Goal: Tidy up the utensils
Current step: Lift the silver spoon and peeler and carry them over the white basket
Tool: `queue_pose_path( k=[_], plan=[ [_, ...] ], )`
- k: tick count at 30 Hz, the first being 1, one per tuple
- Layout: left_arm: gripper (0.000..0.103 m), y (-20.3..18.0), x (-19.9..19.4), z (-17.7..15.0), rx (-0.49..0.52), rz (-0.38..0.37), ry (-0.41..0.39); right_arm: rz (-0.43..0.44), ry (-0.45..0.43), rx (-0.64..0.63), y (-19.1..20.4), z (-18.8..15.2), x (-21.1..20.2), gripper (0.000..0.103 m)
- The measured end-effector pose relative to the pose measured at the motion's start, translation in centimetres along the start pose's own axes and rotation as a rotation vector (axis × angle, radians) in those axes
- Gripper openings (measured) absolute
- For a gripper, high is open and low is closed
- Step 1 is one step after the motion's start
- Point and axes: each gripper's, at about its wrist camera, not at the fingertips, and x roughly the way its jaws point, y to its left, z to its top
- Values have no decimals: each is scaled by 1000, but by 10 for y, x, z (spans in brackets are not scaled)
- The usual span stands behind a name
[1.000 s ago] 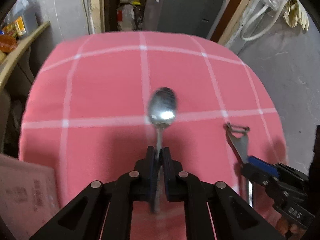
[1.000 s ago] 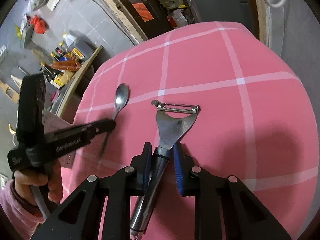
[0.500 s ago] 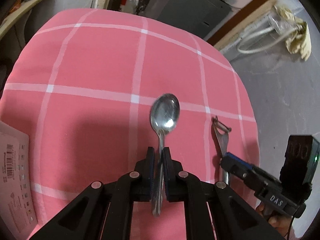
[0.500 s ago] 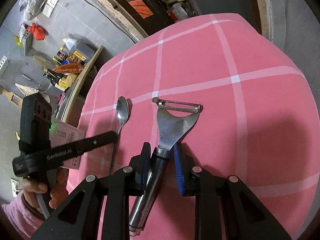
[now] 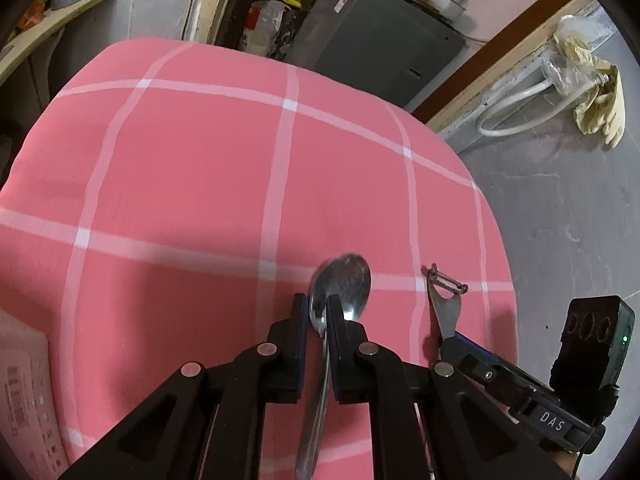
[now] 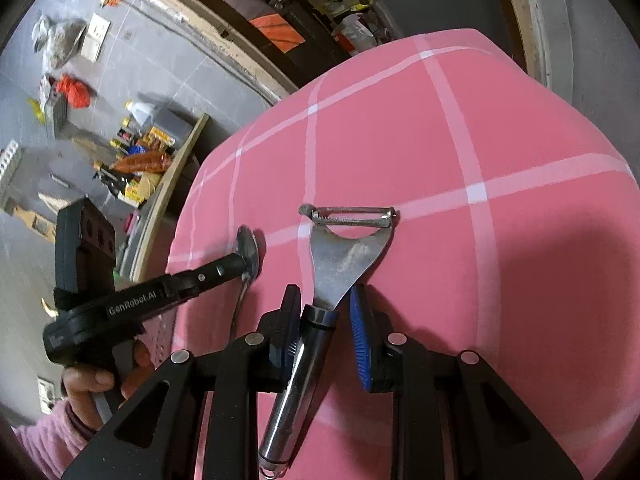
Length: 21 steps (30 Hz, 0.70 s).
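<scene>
Looking down both wrist cameras, I see a pink tablecloth with a white grid of stripes covering the work surface, with bare grey concrete floor around it. Beyond its far edge stands a dark grey metal cabinet; a white hose loop and pale rubber gloves lie on the floor to the right. In the right wrist view a wooden shelf crowded with bottles and packets sits off to the left. A white printed cardboard box rests at the cloth's near left edge; I cannot tell what it holds.

My left gripper is pinched narrow on the shiny steel spoon right at the base of the bowl, handle running back between the fingers. My right gripper has its blue-padded jaws set a little apart around the neck of the steel Y-shaped peeler, the left pad touching the handle, the right pad slightly clear. Spoon and peeler sit side by side near the cloth's right edge.
</scene>
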Motion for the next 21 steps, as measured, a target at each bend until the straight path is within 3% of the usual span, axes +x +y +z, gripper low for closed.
queue_pose_path(
  k=[13, 17, 21],
  plan=[
    [13, -17, 11, 20, 104, 14, 13, 78, -6, 91, -12, 16, 14, 22],
    [7, -28, 15, 17, 150, 4, 51, 84, -2, 115, -14, 18, 16, 20],
    [4, -36, 12, 10, 170, -31, 64, 73, 1, 133, -17, 20, 19, 7]
  ],
)
